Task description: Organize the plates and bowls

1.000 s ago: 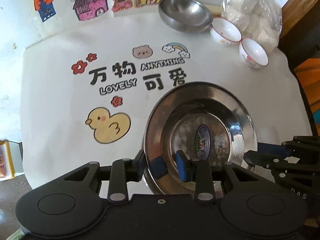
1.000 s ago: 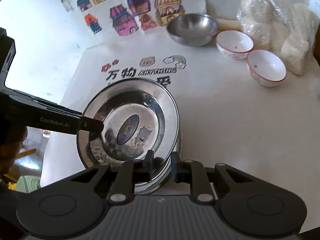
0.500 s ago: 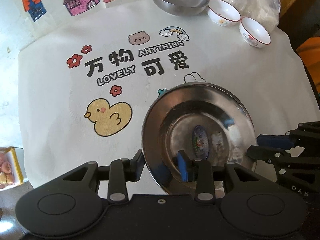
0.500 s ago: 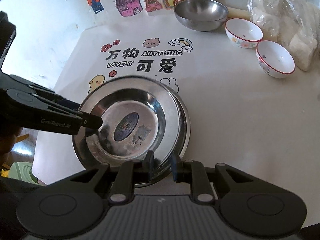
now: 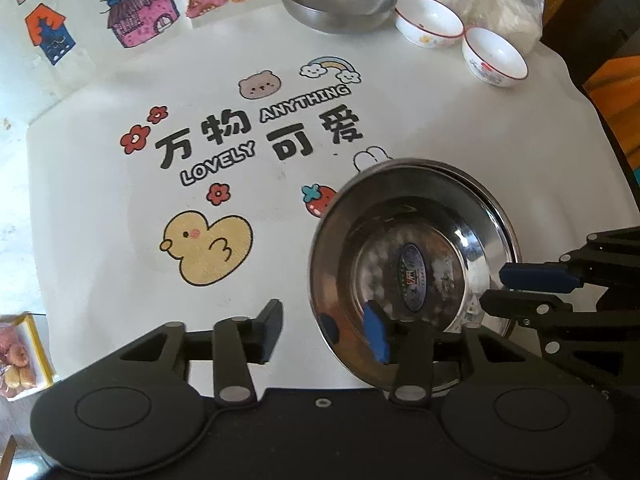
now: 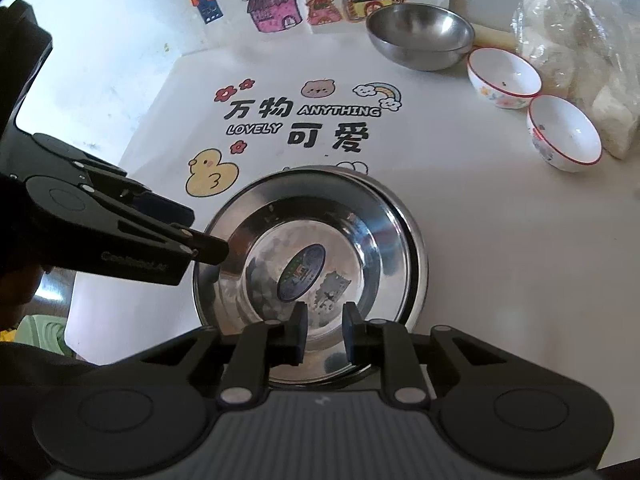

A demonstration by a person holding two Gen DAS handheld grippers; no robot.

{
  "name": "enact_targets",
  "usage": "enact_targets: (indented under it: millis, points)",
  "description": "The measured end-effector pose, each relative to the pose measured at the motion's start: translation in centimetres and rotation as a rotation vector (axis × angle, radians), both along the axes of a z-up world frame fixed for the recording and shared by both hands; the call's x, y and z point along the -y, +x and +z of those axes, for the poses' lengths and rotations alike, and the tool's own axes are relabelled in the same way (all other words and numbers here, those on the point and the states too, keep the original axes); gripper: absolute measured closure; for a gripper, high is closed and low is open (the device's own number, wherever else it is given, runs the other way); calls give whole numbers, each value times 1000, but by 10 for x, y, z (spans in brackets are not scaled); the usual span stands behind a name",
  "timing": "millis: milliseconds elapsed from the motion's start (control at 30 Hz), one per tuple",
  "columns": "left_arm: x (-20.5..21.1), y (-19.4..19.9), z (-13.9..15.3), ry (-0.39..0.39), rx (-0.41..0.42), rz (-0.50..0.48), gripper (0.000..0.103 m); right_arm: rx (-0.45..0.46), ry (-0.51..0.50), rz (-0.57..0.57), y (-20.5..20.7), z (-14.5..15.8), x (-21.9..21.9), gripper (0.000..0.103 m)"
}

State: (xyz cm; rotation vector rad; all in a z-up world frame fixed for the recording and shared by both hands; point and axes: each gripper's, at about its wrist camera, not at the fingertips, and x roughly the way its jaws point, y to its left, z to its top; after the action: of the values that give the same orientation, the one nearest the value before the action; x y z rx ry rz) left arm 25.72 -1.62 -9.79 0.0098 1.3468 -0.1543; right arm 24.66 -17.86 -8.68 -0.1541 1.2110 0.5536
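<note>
**Steel plate held by one claw alone**

Steel plate (image 5: 400, 240) sits at the near edge of the printed tablecloth (image 5: 120, 208), over a second plate (image 5: 506, 220) whose rim shows behind it, and it looks tilted. The right gripper (image 6: 325, 320) is clamped on its near rim. The left gripper (image 5: 324, 320) has just been opening its jaws; the rim stands between them, but the pads do not press it.

With one narrow pinch left, the plate could swing or slide out, clatter onto the lower plate or push it toward the table edge. The left claw's inner finger could also catch the rim when it pulls away.

The left wrist view shows the right claw's pads above and under the rim. The right wrist view shows the two rims offset.
</note>
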Motion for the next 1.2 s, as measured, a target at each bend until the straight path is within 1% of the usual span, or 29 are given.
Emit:
enact_targets:
  millis: [67,133,200,233,267,300,333,367,433,467,500,633,733,933,1067,1133,1200]
  points:
    - [-2,0,2,4,11,7,44,6,3,-13,0,1,1,78]
    - [-3,1,5,6,28,13,38,15,6,-28,0,2,3,72]
    - [-4,1,10,11,56,22,30,25,12,-47,0,3,4,69]
    - [-5,2,11,13,69,26,27,31,16,-58,1,4,5,64]
    - [-6,3,13,17,82,31,22,36,19,-70,1,4,7,61]
    - [-7,3,15,17,96,36,18,40,22,-81,2,5,8,53]
    - [-9,4,17,11,109,42,16,46,25,-93,2,6,10,46]
    - [-11,5,18,-1,121,48,13,50,29,-106,3,7,12,43]
    - [-15,7,21,-28,138,64,7,57,39,-130,4,8,16,26]
    - [-16,8,22,-39,147,71,4,61,41,-141,4,9,17,23]
    - [-16,8,23,-47,155,78,2,66,42,-151,4,10,19,17]
    - [-19,15,22,-94,164,118,1,75,35,-179,0,12,27,0]
    - [-19,21,18,-129,159,144,1,79,25,-207,-3,13,34,0]
    - [-7,27,24,-175,284,120,1,104,5,-291,-4,15,59,0]
    - [1,39,27,-187,334,111,1,109,-5,-320,-2,13,73,0]
    - [3,47,27,-189,348,128,1,110,-8,-323,0,11,77,0]
    - [3,55,27,-187,357,170,1,124,-13,-325,3,10,81,0]
